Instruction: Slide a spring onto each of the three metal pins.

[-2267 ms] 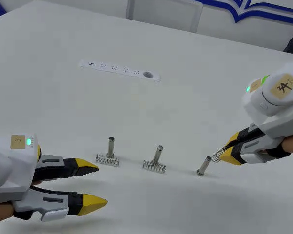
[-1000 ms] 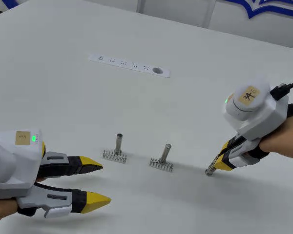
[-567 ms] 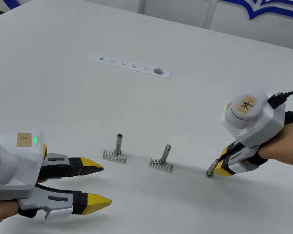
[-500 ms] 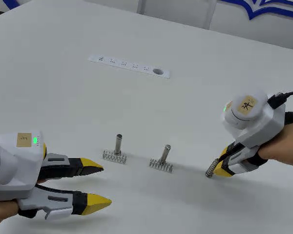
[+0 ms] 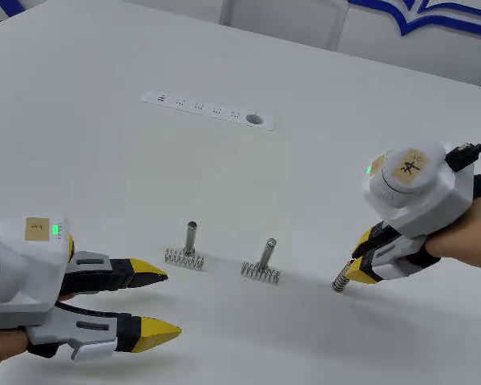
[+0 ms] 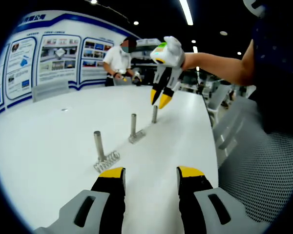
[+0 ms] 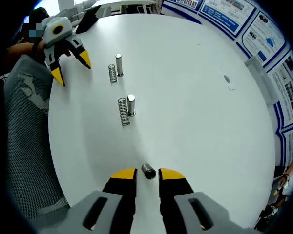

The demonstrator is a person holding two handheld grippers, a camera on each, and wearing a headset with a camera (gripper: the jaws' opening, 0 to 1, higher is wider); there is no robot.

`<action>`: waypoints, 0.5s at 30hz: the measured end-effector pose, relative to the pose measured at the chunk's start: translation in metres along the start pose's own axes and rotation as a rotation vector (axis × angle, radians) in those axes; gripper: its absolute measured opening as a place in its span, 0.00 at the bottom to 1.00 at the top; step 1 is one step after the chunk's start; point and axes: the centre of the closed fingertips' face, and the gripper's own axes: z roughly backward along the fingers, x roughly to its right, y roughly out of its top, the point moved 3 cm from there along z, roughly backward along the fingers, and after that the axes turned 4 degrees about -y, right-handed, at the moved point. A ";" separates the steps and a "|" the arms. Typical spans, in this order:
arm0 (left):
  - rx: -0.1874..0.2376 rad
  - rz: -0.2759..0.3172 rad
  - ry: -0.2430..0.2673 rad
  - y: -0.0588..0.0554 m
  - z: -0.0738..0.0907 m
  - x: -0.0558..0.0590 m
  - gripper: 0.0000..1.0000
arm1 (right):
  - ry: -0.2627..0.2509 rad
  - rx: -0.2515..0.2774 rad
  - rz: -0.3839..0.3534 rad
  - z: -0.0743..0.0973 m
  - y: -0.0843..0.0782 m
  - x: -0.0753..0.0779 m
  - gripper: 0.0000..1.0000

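Observation:
Three metal pins stand in a row on the white table (image 5: 104, 160). The left pin (image 5: 191, 238) and the middle pin (image 5: 267, 250) are bare, and a loose spring (image 5: 183, 258) (image 5: 260, 273) lies at the foot of each. The right pin (image 5: 341, 277) wears a spring along its length. My right gripper (image 5: 359, 257) hovers just beside and above that pin, jaws slightly parted; the pin's top (image 7: 148, 171) sits between the tips without touching them. My left gripper (image 5: 162, 301) is open and holds nothing, near the front left, short of the left pin (image 6: 97, 145).
A white strip with sockets (image 5: 204, 110) lies flat further back on the table. In the left gripper view a person (image 6: 118, 58) stands beyond the table's far end, and a mesh chair (image 6: 254, 161) is at the right.
The right pin, tilted earlier, now stands upright with the spring slid down over it. My right gripper's jaws have parted off the spring. The left gripper has stayed put.

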 end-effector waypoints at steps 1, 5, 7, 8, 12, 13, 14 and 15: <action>0.000 0.000 0.000 0.000 0.000 0.000 0.43 | -0.003 0.008 0.006 0.001 0.003 -0.001 0.18; 0.002 -0.001 -0.001 0.000 0.001 0.000 0.43 | 0.000 0.039 0.026 -0.002 0.017 -0.006 0.18; 0.002 -0.002 -0.001 0.000 0.001 0.000 0.43 | 0.009 0.047 0.041 -0.006 0.022 -0.010 0.18; 0.002 -0.003 -0.001 0.000 0.001 0.000 0.43 | 0.013 0.050 0.045 -0.007 0.024 -0.011 0.18; 0.002 -0.001 0.003 -0.001 0.003 -0.001 0.43 | 0.045 0.071 0.068 -0.017 0.033 -0.021 0.18; 0.003 0.000 0.003 -0.001 0.003 -0.001 0.43 | 0.053 0.078 0.070 -0.020 0.035 -0.023 0.18; 0.002 0.001 0.004 -0.001 0.003 -0.002 0.43 | 0.065 0.084 0.071 -0.023 0.038 -0.026 0.18; 0.002 0.001 0.004 -0.001 0.003 -0.001 0.43 | 0.071 0.087 0.072 -0.026 0.039 -0.027 0.18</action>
